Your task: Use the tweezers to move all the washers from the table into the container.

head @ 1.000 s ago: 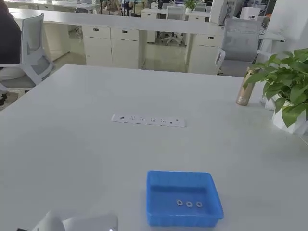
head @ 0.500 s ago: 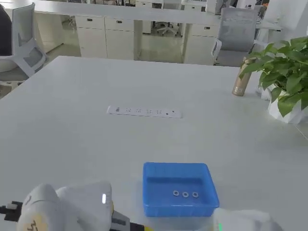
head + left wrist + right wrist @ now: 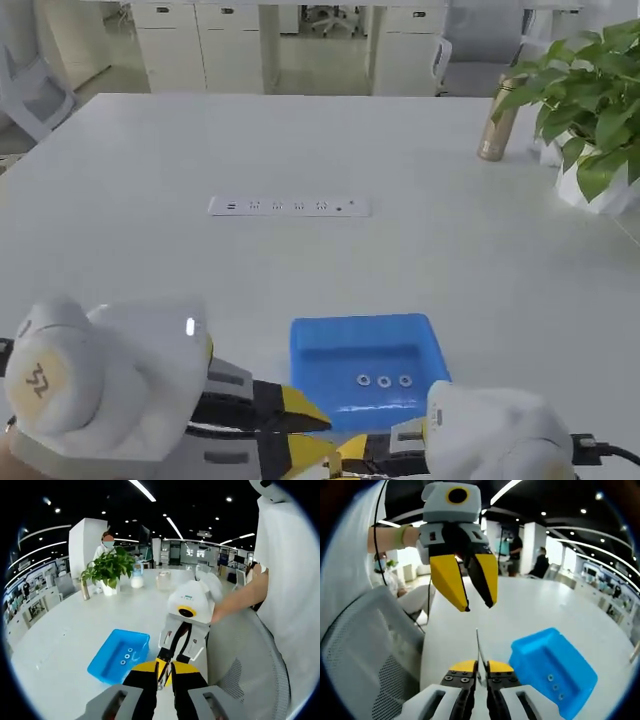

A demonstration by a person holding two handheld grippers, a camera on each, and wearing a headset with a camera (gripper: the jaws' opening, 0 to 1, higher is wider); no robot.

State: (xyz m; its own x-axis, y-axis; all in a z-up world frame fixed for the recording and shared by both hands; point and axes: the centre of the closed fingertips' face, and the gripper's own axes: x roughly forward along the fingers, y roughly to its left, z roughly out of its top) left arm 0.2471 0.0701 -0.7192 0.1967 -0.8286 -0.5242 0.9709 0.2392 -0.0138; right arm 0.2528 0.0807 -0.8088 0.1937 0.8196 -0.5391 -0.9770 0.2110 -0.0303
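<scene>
A blue container (image 3: pixel 360 328) sits on the white table near the front, with three washers (image 3: pixel 383 381) in a row inside. My left gripper (image 3: pixel 320 440) comes in from the lower left, its yellow jaws apart, and faces my right gripper (image 3: pixel 350 468) just in front of the container. In the right gripper view, my right gripper (image 3: pixel 480 667) is shut on thin metal tweezers (image 3: pixel 478 647) that point up at the open left gripper (image 3: pixel 477 607); the container (image 3: pixel 540 655) lies to the right. In the left gripper view, my left gripper (image 3: pixel 164 669) meets the right gripper (image 3: pixel 172 655), with the container (image 3: pixel 107 665) to the left.
A white power strip (image 3: pixel 290 207) lies mid-table. At the far right stand a gold bottle (image 3: pixel 492 130) and a potted plant (image 3: pixel 585 70). A mesh chair (image 3: pixel 360 640) is close behind the grippers. People stand in the background.
The head camera has tilted down. Both grippers have risen into the head view from the bottom edge and now face each other. The container and its washers have stayed put.
</scene>
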